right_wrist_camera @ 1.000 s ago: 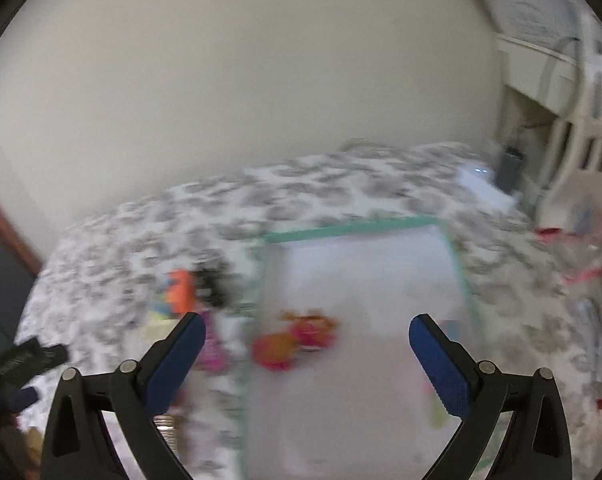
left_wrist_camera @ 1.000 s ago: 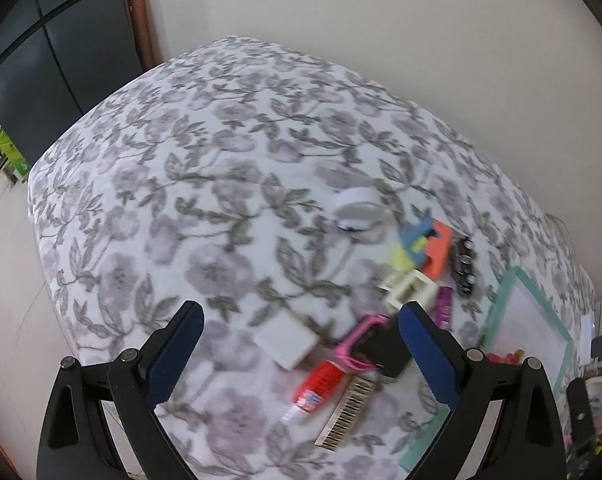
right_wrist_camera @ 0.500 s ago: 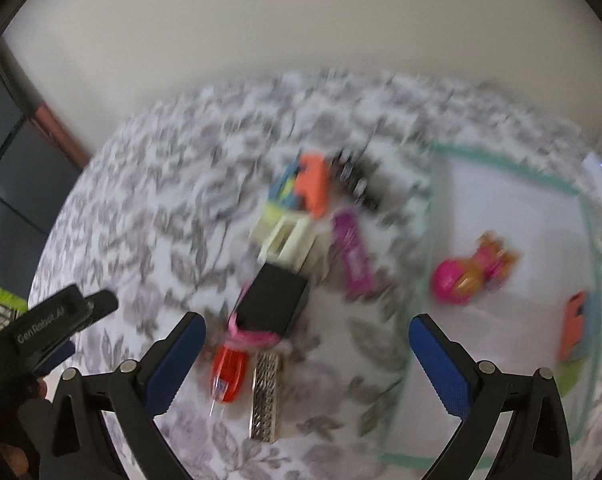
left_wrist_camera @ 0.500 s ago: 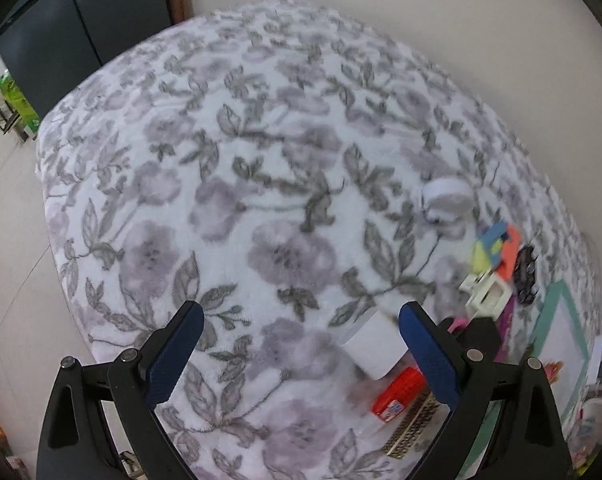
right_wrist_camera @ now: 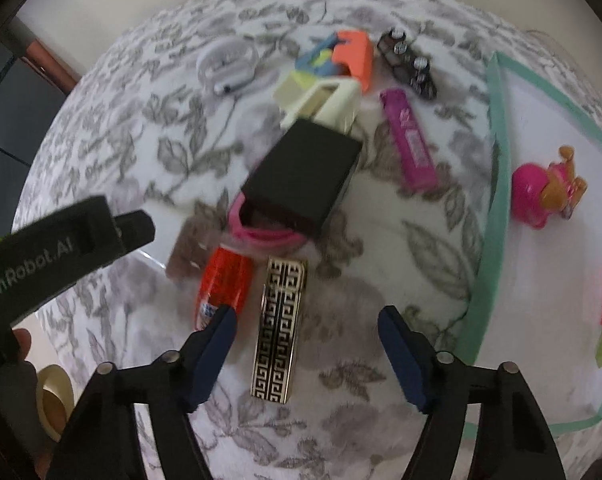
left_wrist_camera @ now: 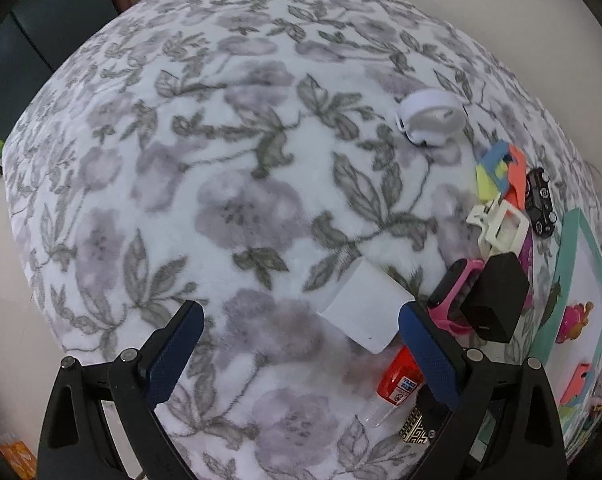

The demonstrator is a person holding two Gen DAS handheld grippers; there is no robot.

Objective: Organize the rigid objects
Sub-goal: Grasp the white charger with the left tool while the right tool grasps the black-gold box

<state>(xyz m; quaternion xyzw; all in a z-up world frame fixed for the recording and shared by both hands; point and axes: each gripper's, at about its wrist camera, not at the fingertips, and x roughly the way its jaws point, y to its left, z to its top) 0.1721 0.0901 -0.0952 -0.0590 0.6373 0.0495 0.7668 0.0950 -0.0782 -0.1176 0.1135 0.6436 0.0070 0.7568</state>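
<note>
Two grippers hover above a floral blanket (left_wrist_camera: 229,184). Left gripper (left_wrist_camera: 299,322) spreads wide, empty, with one white box (left_wrist_camera: 363,312) just beside its right finger. Right gripper (right_wrist_camera: 305,330) is closing, pads not yet touching one gold-patterned black bar (right_wrist_camera: 279,330) between them. Nearby lie one red tube (right_wrist_camera: 223,280), one black box (right_wrist_camera: 305,174), one purple lighter (right_wrist_camera: 411,144), one toy car (right_wrist_camera: 409,62). One teal-rimmed tray (right_wrist_camera: 495,208) holds one pink toy (right_wrist_camera: 541,192).

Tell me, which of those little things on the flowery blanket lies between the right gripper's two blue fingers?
The black-and-gold patterned bar. It lies lengthwise between the closing jaws of the right gripper, not yet touched. The red tube lies just outside, and the purple lighter farther off.
</note>
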